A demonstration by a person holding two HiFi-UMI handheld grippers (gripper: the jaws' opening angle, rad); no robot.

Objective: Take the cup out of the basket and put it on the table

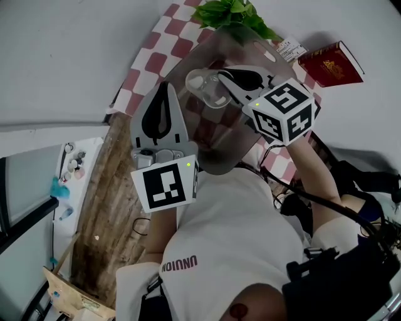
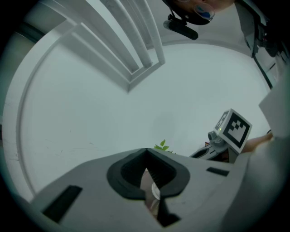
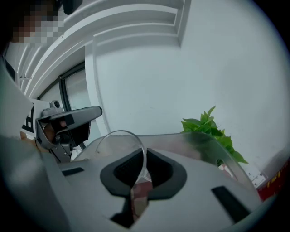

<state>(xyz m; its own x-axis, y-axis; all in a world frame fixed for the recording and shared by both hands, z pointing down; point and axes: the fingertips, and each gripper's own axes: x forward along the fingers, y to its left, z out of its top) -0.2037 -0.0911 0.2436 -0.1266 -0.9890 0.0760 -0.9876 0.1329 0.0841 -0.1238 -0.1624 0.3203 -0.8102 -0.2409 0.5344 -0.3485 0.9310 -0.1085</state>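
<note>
1. Surroundings. I see a green plant point(image 1: 229, 12) at the far edge of the basket point(image 1: 229, 153), a red book point(image 1: 330, 63) to its right and a small white tag point(image 1: 290, 47) between plant and book. The left gripper point(image 1: 165, 88) sits just beside the basket's left wall. Its jaws are together, and I see nothing between the tips. The basket wall stands between the two grippers.

2. Cup. The cup point(image 1: 202, 84) is clear and thin-walled with a round rim. The right gripper point(image 1: 216, 80) is closed on its wall, one jaw inside and one outside. The cup is over the basket's far-left part; I cannot tell whether its base is clear of the basket floor.

3. Surface and room. The basket is smoky and translucent. It stands on a red-and-white checked cloth point(image 1: 164, 34) laid over a wood-grain surface point(image 1: 100, 213). A plain white wall is behind.
</note>
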